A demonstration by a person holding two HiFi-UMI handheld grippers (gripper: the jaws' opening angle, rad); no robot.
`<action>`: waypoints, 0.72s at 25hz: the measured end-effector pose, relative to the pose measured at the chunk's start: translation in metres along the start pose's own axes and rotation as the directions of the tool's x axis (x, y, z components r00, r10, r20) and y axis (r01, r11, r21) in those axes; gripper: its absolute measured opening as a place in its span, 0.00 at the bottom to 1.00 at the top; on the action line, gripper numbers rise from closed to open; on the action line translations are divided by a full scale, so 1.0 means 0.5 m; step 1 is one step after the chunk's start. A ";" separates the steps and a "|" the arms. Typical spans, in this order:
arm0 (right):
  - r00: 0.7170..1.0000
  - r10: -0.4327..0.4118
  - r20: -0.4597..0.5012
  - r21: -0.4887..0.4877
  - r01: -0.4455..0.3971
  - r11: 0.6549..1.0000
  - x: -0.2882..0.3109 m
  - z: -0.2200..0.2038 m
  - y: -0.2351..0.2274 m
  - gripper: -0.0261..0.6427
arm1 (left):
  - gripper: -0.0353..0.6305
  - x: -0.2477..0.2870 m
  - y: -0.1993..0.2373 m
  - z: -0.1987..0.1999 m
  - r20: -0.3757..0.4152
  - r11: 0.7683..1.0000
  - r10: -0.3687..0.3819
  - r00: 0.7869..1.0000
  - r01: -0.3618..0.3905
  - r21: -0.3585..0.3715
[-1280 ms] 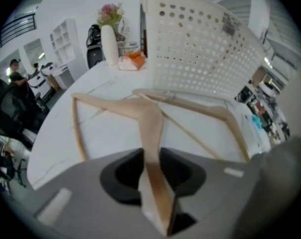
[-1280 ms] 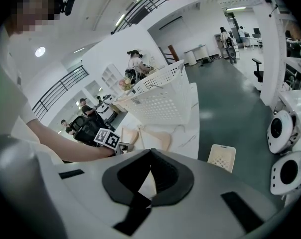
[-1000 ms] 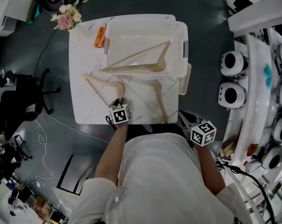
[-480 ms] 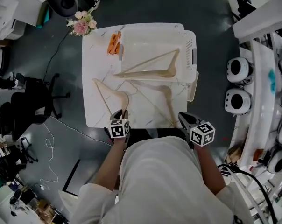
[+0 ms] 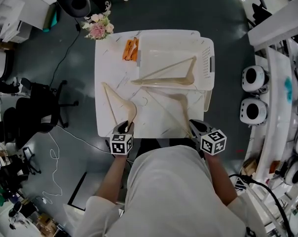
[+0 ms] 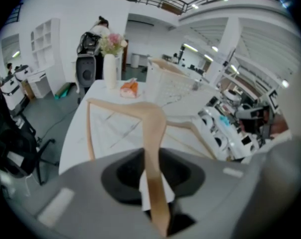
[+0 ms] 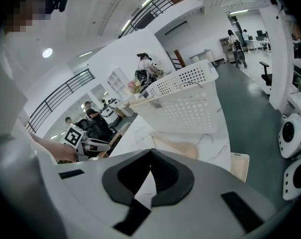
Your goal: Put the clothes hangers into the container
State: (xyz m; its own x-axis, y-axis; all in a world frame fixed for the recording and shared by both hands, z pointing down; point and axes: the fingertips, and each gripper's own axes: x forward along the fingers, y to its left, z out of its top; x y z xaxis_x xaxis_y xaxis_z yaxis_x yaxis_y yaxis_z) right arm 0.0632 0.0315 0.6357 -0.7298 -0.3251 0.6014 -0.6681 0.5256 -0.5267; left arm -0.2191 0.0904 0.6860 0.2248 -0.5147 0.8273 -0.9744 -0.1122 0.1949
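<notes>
Spanning the middle of the head view, the white marble table (image 5: 105,58) carries everything the job needs. Its far right corner holds the white container (image 5: 208,58), a perforated basket with one hanger (image 5: 168,81) already lying inside. Two more are outside it. A loose hanger (image 5: 180,105) lies flat on the top just in front of the basket. The held hanger (image 5: 118,97) is on the near left, its arm pinched firmly in the left gripper (image 5: 127,127) at the table's front edge. The right gripper (image 5: 194,126) sits at the near right edge, jaws together with nothing between them.

Judging from this, the step in hand is moving the second of three hangers. The next move calls for bringing it over the basket's near wall and turning it to lie alongside the first. The loose hanger lies along that path, and the hooks could snag. An orange item (image 5: 130,49) and a bunch of flowers (image 5: 98,28) sit out of the way at the far left.
</notes>
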 end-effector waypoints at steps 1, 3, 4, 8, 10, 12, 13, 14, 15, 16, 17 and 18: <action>1.000 0.000 0.003 -0.001 0.000 1.000 0.002 0.000 0.004 0.04 | 0.20 -0.011 -0.001 0.008 0.014 1.000 -0.010 1.000 0.010 0.008; 1.000 -0.002 0.007 0.000 0.002 1.000 0.004 -0.001 0.011 0.04 | 0.20 -0.036 -0.007 0.024 0.037 0.999 -0.033 0.999 0.032 0.025; 1.000 -0.003 0.008 0.001 0.003 1.000 0.006 -0.002 0.013 0.04 | 0.20 -0.048 -0.011 0.032 0.046 0.998 -0.044 0.998 0.042 0.037; 1.000 -0.003 0.015 -0.001 0.004 1.000 0.020 0.000 0.023 0.04 | 0.20 -0.089 -0.022 0.071 0.078 0.992 -0.081 0.994 0.073 0.098; 1.000 -0.001 0.019 -0.006 0.001 1.000 0.027 0.007 0.030 0.04 | 0.20 -0.107 -0.028 0.095 0.093 0.989 -0.099 0.991 0.087 0.117; 1.000 0.003 0.026 -0.011 -0.003 1.000 0.033 0.016 0.036 0.04 | 0.20 -0.122 -0.033 0.121 0.108 0.986 -0.118 0.987 0.103 0.132; 1.000 0.005 0.029 -0.014 -0.005 1.000 0.035 0.021 0.038 0.04 | 0.20 -0.129 -0.037 0.135 0.116 0.984 -0.127 0.985 0.111 0.141; 0.999 0.007 0.032 -0.018 -0.006 1.000 0.037 0.026 0.040 0.04 | 0.20 -0.134 -0.041 0.150 0.123 0.981 -0.137 0.983 0.117 0.154; 0.999 0.008 0.034 -0.021 -0.007 1.000 0.038 0.030 0.041 0.04 | 0.20 -0.140 -0.044 0.164 0.130 0.978 -0.145 0.981 0.122 0.167; 0.999 0.008 0.037 -0.025 -0.007 1.000 0.040 0.034 0.042 0.04 | 0.20 -0.145 -0.047 0.178 0.137 0.975 -0.153 0.979 0.127 0.182; 0.999 0.008 0.041 -0.027 -0.007 1.000 0.042 0.038 0.042 0.04 | 0.20 -0.150 -0.050 0.193 0.144 0.972 -0.161 0.976 0.131 0.196; 0.999 0.006 0.044 -0.029 -0.005 1.000 0.043 0.041 0.042 0.04 | 0.20 -0.155 -0.053 0.207 0.151 0.968 -0.168 0.974 0.135 0.210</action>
State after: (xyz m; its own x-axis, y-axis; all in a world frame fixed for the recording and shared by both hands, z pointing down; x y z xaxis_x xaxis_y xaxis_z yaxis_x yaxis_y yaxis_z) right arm 0.0306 0.0195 0.6252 -0.7397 -0.3560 0.5710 -0.6599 0.5501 -0.5118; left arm -0.2114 0.0453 0.5623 0.3819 -0.6109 0.6935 -0.9148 -0.3566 0.1897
